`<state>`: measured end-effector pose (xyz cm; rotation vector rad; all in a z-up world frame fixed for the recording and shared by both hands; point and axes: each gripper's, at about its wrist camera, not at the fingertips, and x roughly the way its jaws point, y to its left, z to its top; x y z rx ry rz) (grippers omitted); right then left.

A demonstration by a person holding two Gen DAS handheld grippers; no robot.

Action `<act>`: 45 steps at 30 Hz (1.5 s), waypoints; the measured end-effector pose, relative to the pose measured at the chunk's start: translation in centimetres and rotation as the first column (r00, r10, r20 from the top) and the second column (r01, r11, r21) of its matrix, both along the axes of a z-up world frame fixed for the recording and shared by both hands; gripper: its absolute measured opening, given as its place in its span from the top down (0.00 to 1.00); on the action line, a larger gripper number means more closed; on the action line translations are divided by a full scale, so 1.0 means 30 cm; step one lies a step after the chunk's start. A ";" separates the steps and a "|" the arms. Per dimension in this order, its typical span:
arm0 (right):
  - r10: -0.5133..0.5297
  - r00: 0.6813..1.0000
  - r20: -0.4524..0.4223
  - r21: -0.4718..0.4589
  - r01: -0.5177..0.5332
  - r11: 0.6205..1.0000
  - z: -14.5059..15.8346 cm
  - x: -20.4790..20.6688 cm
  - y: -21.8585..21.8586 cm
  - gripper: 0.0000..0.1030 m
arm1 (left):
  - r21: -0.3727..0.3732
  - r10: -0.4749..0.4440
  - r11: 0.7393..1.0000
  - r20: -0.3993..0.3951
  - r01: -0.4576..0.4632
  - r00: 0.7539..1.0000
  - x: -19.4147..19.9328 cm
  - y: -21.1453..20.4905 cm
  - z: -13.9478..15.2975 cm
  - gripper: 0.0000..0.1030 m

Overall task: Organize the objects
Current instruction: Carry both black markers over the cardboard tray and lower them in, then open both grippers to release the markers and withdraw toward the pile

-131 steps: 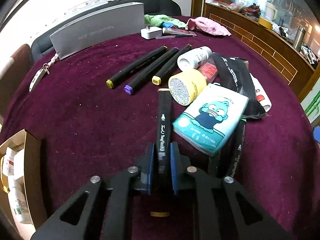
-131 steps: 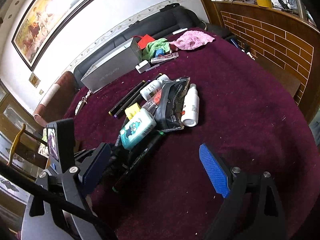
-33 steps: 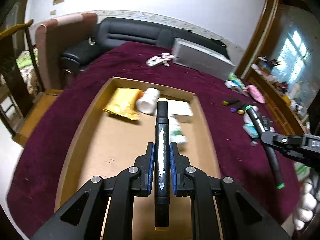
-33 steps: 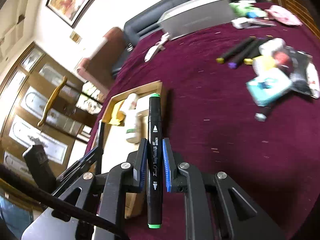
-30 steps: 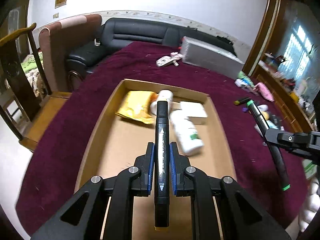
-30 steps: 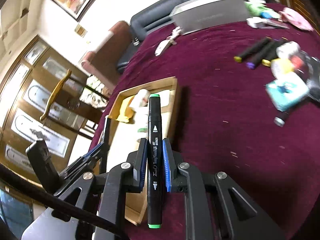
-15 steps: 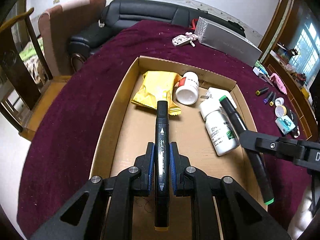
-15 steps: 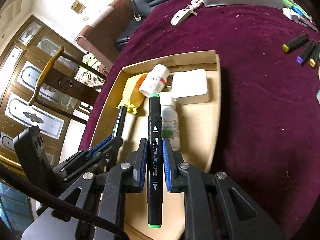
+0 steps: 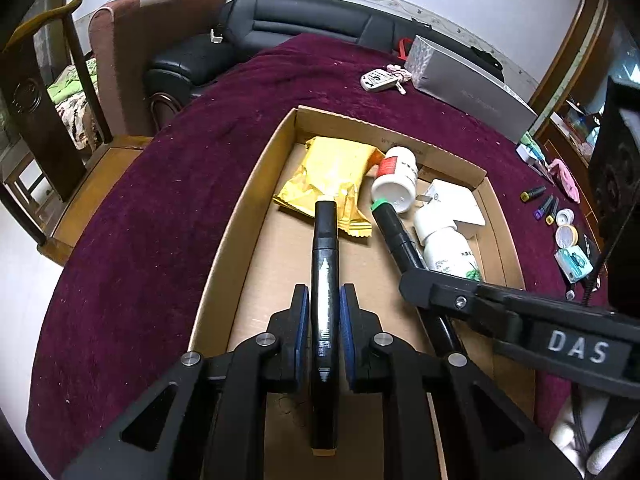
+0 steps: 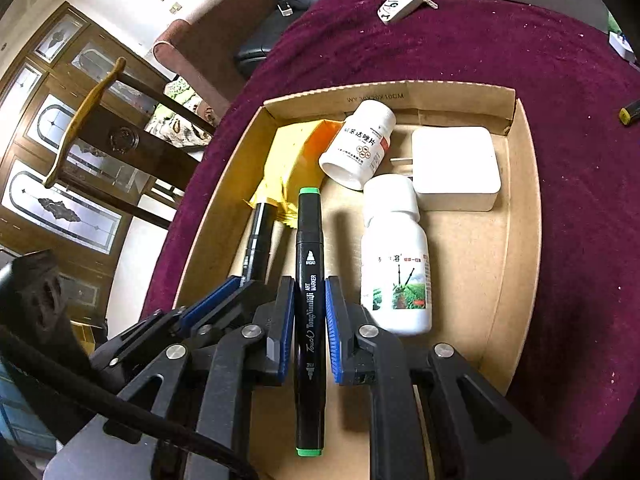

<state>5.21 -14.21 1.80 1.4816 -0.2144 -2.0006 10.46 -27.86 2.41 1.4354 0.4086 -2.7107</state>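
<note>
My left gripper [image 9: 324,304] is just off a black marker with cream caps [image 9: 324,280]; a thin gap shows on each side, and it lies low in the cardboard box [image 9: 240,216]. My right gripper [image 10: 308,304] likewise stands slightly parted around a black marker with green caps [image 10: 309,264], which also shows in the left wrist view [image 9: 394,232]. Both grippers are side by side inside the box. The left gripper's marker shows in the right wrist view [image 10: 258,240].
In the box lie a yellow packet [image 9: 332,176], a white pill bottle with a red label [image 10: 358,142], a white bottle with a green label [image 10: 396,264] and a white charger [image 10: 454,166]. More markers [image 9: 544,206], a tissue pack [image 9: 574,264], keys [image 9: 378,80] and a grey case [image 9: 468,88] lie on the maroon cloth.
Both grippers came down lower into the box with their markers. The jaws have eased apart a little from each marker.
</note>
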 end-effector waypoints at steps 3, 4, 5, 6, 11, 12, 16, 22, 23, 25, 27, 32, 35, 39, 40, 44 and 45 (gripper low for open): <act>-0.008 1.000 0.004 0.000 0.008 1.000 -0.013 -0.009 0.003 0.87 | -0.011 0.013 1.000 -0.019 -0.013 1.000 0.011 -0.001 0.010 0.78; -0.011 1.000 0.003 -0.001 0.011 1.000 -0.016 -0.012 -0.002 0.87 | -0.017 0.017 1.000 -0.025 -0.018 1.000 0.015 -0.003 0.015 0.73; -0.014 1.000 0.003 0.000 0.014 1.000 -0.020 -0.014 0.001 0.87 | -0.021 0.020 1.000 -0.031 -0.020 0.999 0.018 -0.002 0.019 0.71; -0.018 1.000 0.003 0.003 0.018 1.000 -0.025 -0.016 0.005 0.87 | -0.027 0.023 0.999 -0.041 -0.024 0.999 0.024 -0.002 0.028 0.69; -0.017 1.000 -0.008 0.005 0.018 1.000 -0.032 -0.022 0.001 0.87 | -0.058 0.038 0.997 -0.084 -0.043 0.996 0.044 -0.006 0.072 0.62; -0.017 1.000 -0.009 0.004 0.017 1.000 -0.034 -0.023 0.000 0.87 | -0.065 0.040 0.997 -0.097 -0.046 0.995 0.049 -0.006 0.084 0.59; -0.019 1.000 -0.019 -0.006 0.019 1.000 -0.036 -0.017 -0.001 0.86 | -0.070 0.039 0.996 -0.122 -0.048 0.992 0.060 -0.007 0.110 0.57; -0.017 0.998 -0.063 -0.044 0.014 0.999 0.009 0.005 0.016 0.79 | -0.102 0.042 0.993 -0.138 -0.057 0.989 0.077 0.011 0.137 0.55; -0.018 0.997 -0.074 -0.049 0.015 0.999 0.020 0.011 0.021 0.78 | -0.107 0.044 0.993 -0.141 -0.059 0.989 0.081 0.014 0.142 0.54; -0.017 0.995 -0.094 -0.063 0.011 0.998 0.043 0.024 0.034 0.75 | -0.125 0.047 0.990 -0.153 -0.067 0.987 0.092 0.022 0.158 0.52; -0.025 0.994 -0.109 -0.080 0.016 0.997 0.063 0.037 0.055 0.68 | -0.141 0.046 0.988 -0.162 -0.069 0.986 0.100 0.030 0.171 0.52; -0.053 0.988 -0.145 -0.113 0.037 0.993 0.106 0.070 0.132 0.62 | -0.188 0.019 0.981 -0.180 -0.053 0.984 0.115 0.084 0.209 0.52; -0.088 0.981 -0.171 -0.132 0.066 0.989 0.128 0.087 0.192 0.59 | -0.207 -0.001 0.978 -0.190 -0.039 0.982 0.121 0.126 0.235 0.52; -0.173 0.959 -0.224 -0.146 0.143 0.979 0.156 0.110 0.341 0.57 | -0.215 -0.063 0.977 -0.211 0.017 0.976 0.113 0.218 0.281 0.52; -0.207 0.949 -0.240 -0.151 0.174 0.973 0.160 0.112 0.385 0.57 | -0.213 -0.084 0.977 -0.223 0.035 0.971 0.111 0.246 0.294 0.52; -0.375 0.877 -0.302 -0.161 0.341 0.926 0.175 0.122 0.616 0.56 | -0.195 -0.171 0.973 -0.259 0.122 0.951 0.094 0.386 0.332 0.52; -0.418 0.852 -0.315 -0.159 0.387 0.908 0.175 0.124 0.686 0.56 | -0.197 -0.191 0.970 -0.258 0.142 0.947 0.089 0.421 0.335 0.52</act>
